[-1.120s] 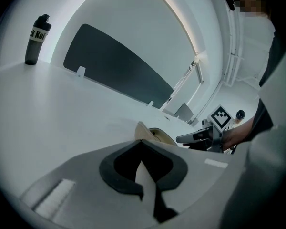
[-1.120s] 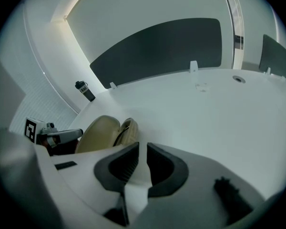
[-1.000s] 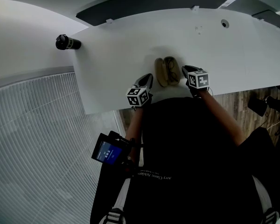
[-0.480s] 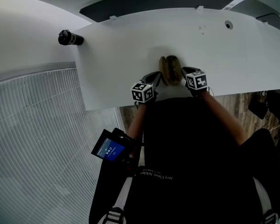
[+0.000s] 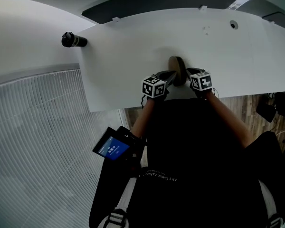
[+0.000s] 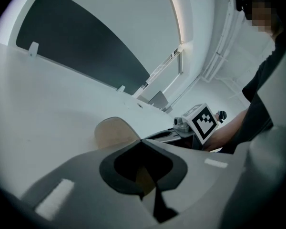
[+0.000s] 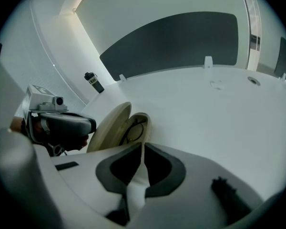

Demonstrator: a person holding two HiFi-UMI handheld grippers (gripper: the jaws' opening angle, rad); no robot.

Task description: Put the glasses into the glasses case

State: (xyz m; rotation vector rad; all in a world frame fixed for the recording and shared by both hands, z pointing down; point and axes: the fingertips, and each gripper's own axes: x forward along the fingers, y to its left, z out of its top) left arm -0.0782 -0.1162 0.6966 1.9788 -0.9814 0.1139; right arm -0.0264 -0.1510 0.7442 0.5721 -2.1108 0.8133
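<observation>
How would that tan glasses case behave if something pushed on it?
The glasses case looks stiff: its lid stands half raised without sagging, so it probably swings, not bends. The table looks smooth, so it would likely slide without the right gripper clamping its rim.

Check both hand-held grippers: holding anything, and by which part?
Right hand-held gripper pinches the glasses case by its base rim. Left hand-held gripper appears shut on the lid edge.

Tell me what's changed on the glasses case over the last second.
The left gripper moved right, swinging the lid up from flat to nearly shut over the glasses. The right gripper stayed at the case base. The table and black bottle are unchanged.
</observation>
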